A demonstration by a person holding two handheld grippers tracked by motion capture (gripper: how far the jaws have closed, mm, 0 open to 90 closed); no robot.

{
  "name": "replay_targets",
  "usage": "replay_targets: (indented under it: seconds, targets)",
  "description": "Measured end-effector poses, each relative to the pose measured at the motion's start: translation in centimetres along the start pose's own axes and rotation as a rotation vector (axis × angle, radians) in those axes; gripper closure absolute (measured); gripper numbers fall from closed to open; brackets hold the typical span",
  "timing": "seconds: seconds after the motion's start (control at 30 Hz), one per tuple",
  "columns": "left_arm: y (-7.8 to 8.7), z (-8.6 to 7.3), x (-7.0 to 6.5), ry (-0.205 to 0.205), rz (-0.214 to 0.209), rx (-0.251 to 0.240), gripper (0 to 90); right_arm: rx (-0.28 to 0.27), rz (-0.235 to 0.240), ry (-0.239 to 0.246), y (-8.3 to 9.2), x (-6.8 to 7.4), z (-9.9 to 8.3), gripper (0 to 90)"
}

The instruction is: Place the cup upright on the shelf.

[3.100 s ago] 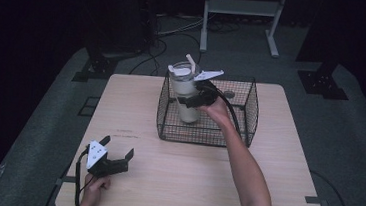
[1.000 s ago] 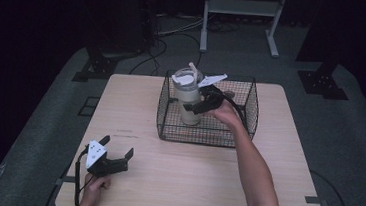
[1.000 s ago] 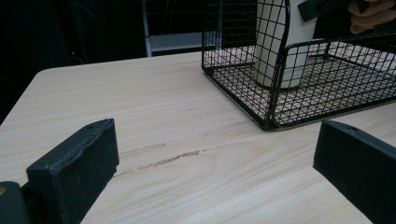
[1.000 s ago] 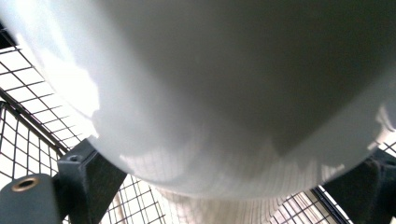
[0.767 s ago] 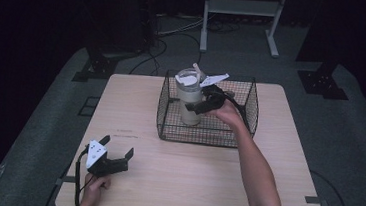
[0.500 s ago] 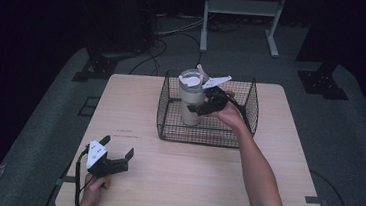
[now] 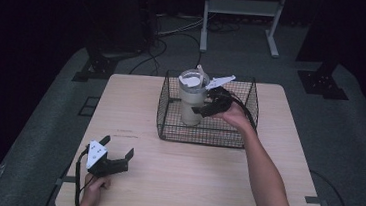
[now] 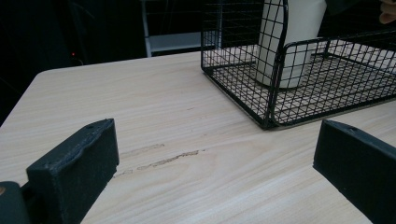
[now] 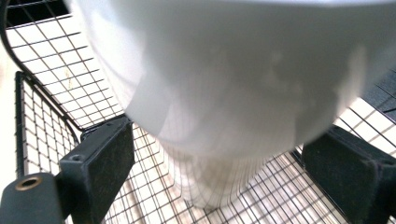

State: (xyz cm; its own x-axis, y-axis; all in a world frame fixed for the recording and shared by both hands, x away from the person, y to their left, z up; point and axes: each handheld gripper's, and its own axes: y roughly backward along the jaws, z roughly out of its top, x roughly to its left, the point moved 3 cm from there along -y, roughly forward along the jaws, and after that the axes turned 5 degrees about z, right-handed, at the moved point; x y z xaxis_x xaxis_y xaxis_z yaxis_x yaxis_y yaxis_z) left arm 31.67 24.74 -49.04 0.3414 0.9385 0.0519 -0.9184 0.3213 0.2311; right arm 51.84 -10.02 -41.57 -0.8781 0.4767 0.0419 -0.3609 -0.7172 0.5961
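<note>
the tumbler (image 7: 192,97) stands upright inside the wire basket (image 7: 203,133) on the desk (image 7: 204,185). my right tool (image 7: 205,107) sits spread around it, ungripped; my left tool (image 7: 116,153) idles, spread. lifting it out remains.

— What colours mark the scene?
— A cream-white tumbler (image 7: 191,99) with a clear lid stands in a black wire-grid basket (image 7: 205,133) on a pale wood-grain table (image 7: 174,177).
— And the tools?
— Both grippers, left gripper (image 7: 107,159) and right gripper (image 7: 208,104), are black with white plates.
</note>
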Motion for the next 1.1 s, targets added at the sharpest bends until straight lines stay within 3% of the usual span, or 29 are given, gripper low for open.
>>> replay_targets:
  seconds: [0.63, 1.1]
  targets:
    - [0.0, 0.0, -0.1, -0.001, 0.000, -0.002, 0.0, -0.011, -0.010, -0.055, 4.3, 0.8, -0.3, 9.1]
    - [0.0, 0.0, -0.1, -0.002, 0.000, -0.001, 0.0, -0.048, -0.017, -0.054, 7.8, 1.6, -0.5, 9.1]
